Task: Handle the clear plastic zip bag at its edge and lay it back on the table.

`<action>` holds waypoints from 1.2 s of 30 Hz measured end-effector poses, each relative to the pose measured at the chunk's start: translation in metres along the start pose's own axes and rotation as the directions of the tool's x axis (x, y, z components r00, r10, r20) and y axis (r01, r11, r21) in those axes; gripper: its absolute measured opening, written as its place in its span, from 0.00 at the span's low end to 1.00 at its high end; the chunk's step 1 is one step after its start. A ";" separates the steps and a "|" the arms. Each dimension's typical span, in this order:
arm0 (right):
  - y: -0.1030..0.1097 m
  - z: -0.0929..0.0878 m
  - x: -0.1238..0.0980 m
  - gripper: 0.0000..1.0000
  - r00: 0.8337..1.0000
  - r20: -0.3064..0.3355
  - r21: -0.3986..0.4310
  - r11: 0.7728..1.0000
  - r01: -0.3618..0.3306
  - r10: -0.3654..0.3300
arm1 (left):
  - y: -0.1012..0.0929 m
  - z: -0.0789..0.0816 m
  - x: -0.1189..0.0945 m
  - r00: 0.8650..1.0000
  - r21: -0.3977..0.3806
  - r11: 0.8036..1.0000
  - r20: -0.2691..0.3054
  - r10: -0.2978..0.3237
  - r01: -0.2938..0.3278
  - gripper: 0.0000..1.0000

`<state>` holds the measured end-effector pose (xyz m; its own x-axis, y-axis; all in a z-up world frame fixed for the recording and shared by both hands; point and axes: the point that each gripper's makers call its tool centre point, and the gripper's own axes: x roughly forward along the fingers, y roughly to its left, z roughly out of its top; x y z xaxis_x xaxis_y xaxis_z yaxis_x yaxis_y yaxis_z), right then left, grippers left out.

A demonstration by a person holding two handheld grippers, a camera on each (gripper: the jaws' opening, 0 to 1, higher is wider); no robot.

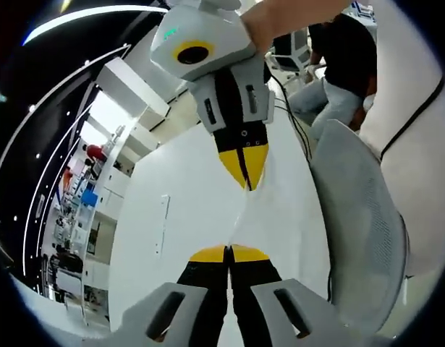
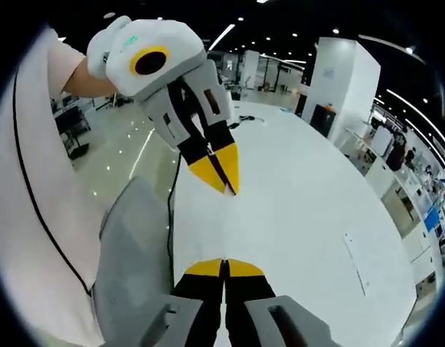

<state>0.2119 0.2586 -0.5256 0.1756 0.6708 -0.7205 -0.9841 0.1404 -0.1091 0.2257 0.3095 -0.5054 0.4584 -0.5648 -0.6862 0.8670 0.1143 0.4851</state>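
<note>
Fingers on both grippers are pressed together, each pair pinching an edge of the clear zip bag [image 1: 239, 217]. In the left gripper view the left gripper [image 1: 229, 252] rises from the bottom with its yellow tips closed on the near edge of the bag, and the right gripper [image 1: 245, 181] comes down from the top, its yellow tips closed to a point on the far edge. The bag hangs stretched between the two, held above the white table [image 1: 171, 238]; it is nearly see-through and shows only as a faint pale strip.

In the right gripper view the right gripper [image 2: 224, 266] stands at the bottom with its tips shut, and the left gripper [image 2: 228, 186] reaches in from the upper left, tilted downward, its tips closed on the bag [image 2: 226, 228]. A bare forearm [image 2: 81, 79] leads into the grey body of that gripper.

A small pale slip [image 2: 357, 262] lies on the table well apart from the bag. A grey mesh chair [image 1: 359, 217] stands just beside the table edge, with a black cable [image 2: 171, 210] running along that edge. Behind the chair a seated person [image 1: 338, 65] in dark clothes is visible, and the holder's white garment [image 2: 34, 217] covers one side of the view.
</note>
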 end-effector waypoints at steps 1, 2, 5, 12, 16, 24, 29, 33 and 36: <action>-0.002 0.000 -0.001 0.00 1.000 -0.007 -0.008 1.000 0.014 -0.014 | 0.000 0.000 0.000 1.000 -0.003 1.000 0.001 -0.001 0.001 0.00; -0.003 0.000 -0.001 0.00 1.000 -0.014 -0.027 0.999 0.026 -0.026 | -0.001 -0.001 0.001 1.000 -0.009 1.000 0.002 -0.004 0.004 0.00; -0.007 -0.003 -0.001 0.00 0.998 -0.032 -0.046 0.998 0.052 -0.053 | 0.000 -0.001 0.003 1.000 -0.028 1.000 0.014 0.000 0.001 0.00; -0.018 -0.011 0.000 0.00 0.990 -0.086 -0.090 0.991 0.101 -0.109 | 0.003 0.009 0.003 0.999 -0.119 0.993 0.053 0.007 0.000 0.16; -0.021 -0.015 0.000 0.00 0.986 -0.110 -0.106 0.988 0.115 -0.127 | 0.002 0.034 0.000 0.994 -0.115 0.993 0.107 0.008 0.004 0.21; -0.020 -0.012 0.002 0.00 0.986 -0.109 -0.108 0.988 0.113 -0.124 | -0.027 0.056 0.020 0.993 0.023 0.995 0.066 -0.099 0.098 0.12; -0.017 -0.009 0.003 0.00 0.985 -0.112 -0.112 0.987 0.116 -0.128 | -0.031 0.046 0.032 0.993 0.072 0.991 -0.015 -0.114 0.115 0.08; -0.014 -0.008 0.004 0.00 0.984 -0.121 -0.135 0.984 0.118 -0.134 | -0.032 0.035 0.038 0.991 0.072 0.990 -0.066 -0.118 0.123 0.07; -0.015 -0.006 0.005 0.00 0.983 -0.120 -0.127 0.984 0.124 -0.140 | -0.038 0.030 0.039 0.986 0.055 0.988 -0.090 -0.137 0.143 0.01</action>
<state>0.2274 0.2550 -0.5317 0.3068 0.5524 -0.7750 -0.9501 0.1291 -0.2841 0.2052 0.2580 -0.5342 0.3507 -0.4994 -0.7922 0.9114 -0.0124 0.4114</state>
